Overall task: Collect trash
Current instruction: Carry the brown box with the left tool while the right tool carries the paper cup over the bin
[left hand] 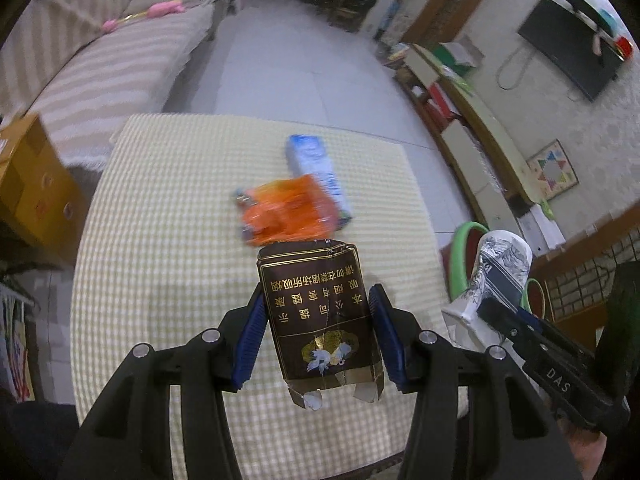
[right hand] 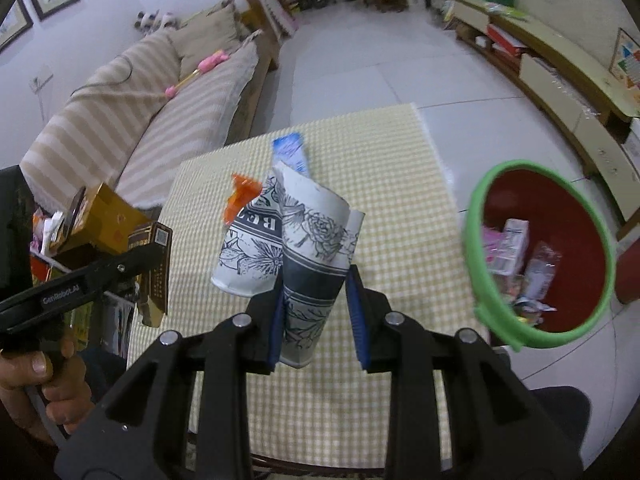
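The left gripper (left hand: 320, 334) pinches a flattened, glossy brown carton (left hand: 318, 316) above the checked cloth (left hand: 168, 208). The right gripper (right hand: 316, 316) squeezes a crushed paper cup (right hand: 308, 248) printed with flowers. A crinkly orange wrapper (left hand: 288, 210) and a blue box (left hand: 314, 164) lie touching on the cloth. A green-rimmed red bin (right hand: 540, 256) stands beside the table.

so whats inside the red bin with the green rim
The bin holds a white and pink carton, a clear wrapper and crumpled scraps lower down. Whatever lies beneath them, and its bottom, is hidden.

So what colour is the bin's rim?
Bright green, around a red inside; the bin shows best in the right wrist view.
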`<state>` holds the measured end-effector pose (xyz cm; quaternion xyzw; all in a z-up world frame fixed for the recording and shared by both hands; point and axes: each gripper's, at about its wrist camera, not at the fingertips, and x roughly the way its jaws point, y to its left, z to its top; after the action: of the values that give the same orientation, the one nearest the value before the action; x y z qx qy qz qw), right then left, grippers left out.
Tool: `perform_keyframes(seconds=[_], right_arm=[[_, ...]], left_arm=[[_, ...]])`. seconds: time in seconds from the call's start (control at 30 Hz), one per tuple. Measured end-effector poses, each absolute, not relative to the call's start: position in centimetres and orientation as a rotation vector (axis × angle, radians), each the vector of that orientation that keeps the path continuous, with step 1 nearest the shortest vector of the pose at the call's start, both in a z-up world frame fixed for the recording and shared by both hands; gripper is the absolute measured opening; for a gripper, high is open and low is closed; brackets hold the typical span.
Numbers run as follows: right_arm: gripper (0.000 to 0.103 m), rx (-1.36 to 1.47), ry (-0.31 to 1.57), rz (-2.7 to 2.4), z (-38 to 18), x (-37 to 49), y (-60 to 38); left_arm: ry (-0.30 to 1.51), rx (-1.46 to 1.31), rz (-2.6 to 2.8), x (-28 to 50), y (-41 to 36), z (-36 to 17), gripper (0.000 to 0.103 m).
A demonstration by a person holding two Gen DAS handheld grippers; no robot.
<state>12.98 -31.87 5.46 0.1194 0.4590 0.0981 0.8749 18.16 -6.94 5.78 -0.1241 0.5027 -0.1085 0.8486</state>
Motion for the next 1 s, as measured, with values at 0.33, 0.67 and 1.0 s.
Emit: perform_keyframes(seconds=[0.33,0.67,1.0], right_arm=[[0.028,0.298,0.900,0.124,7.3,12.4,-37.8],[0.028,0.351,0.881,0.040,7.4,12.1,-44.4],[0.028,0.425,0.886,-0.073,5.7,11.8,-51.9]], left_arm=[[1.028,-0.179,-0.329,19.1,-13.2,8.4,0.048],[1.037,-0.129,-0.454,20.7,-20.2,8.9,0.048],[1.052,-0.081,-0.599,22.5,-28.5,8.5,0.048]])
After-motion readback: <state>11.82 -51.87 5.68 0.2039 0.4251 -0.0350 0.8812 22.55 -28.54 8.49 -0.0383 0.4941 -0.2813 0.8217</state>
